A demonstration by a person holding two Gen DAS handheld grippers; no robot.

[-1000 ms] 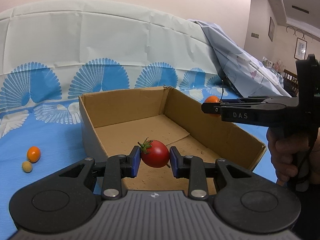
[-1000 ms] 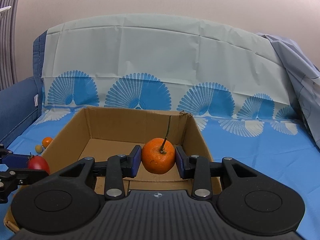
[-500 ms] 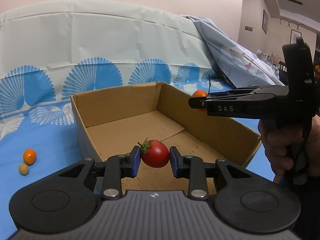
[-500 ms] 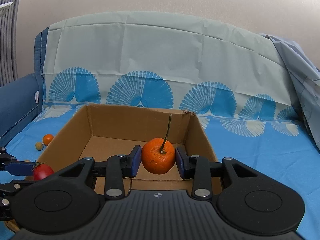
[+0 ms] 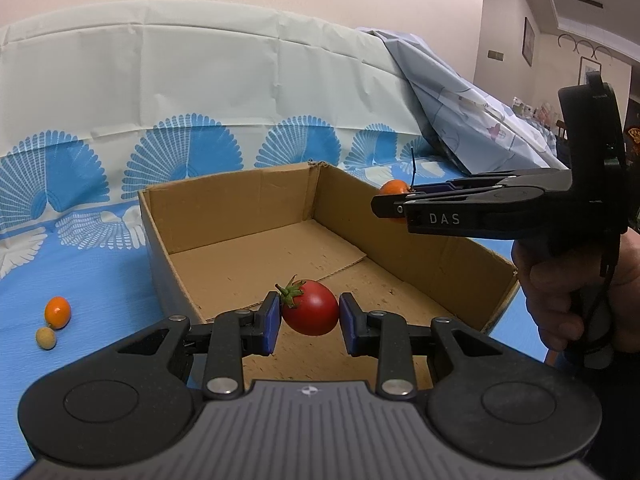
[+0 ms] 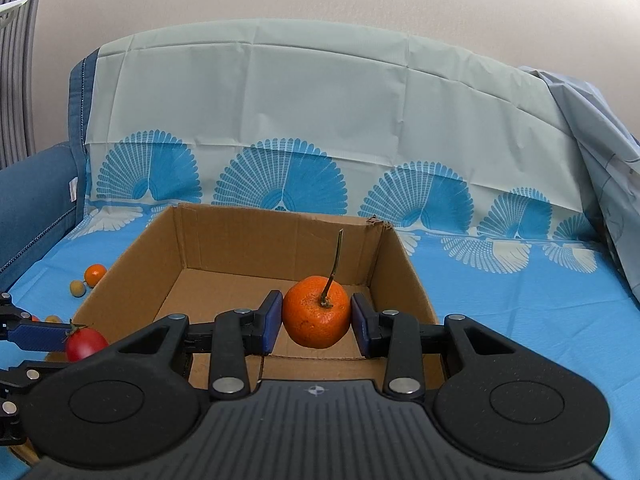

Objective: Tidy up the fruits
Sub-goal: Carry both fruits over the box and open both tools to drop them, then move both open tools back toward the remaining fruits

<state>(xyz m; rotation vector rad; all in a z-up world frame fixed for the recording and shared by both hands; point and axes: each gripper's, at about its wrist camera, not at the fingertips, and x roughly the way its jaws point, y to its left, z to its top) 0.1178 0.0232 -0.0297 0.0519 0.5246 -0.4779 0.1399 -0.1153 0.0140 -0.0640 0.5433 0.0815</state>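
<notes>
One tomato [image 5: 311, 313], one mandarin [image 6: 317, 317], maybe four loose.

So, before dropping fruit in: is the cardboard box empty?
Empty as far as visible: the cardboard box shows only bare floor; the near corner is hidden.

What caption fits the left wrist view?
Left gripper holds a tomato over the cardboard box; right gripper carries a mandarin.

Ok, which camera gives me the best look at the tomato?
The left wrist view: the tomato sits centred and unobstructed between the left tool pads, calyx visible. The right wrist view shows it only small at the left edge, partly hidden.
</notes>
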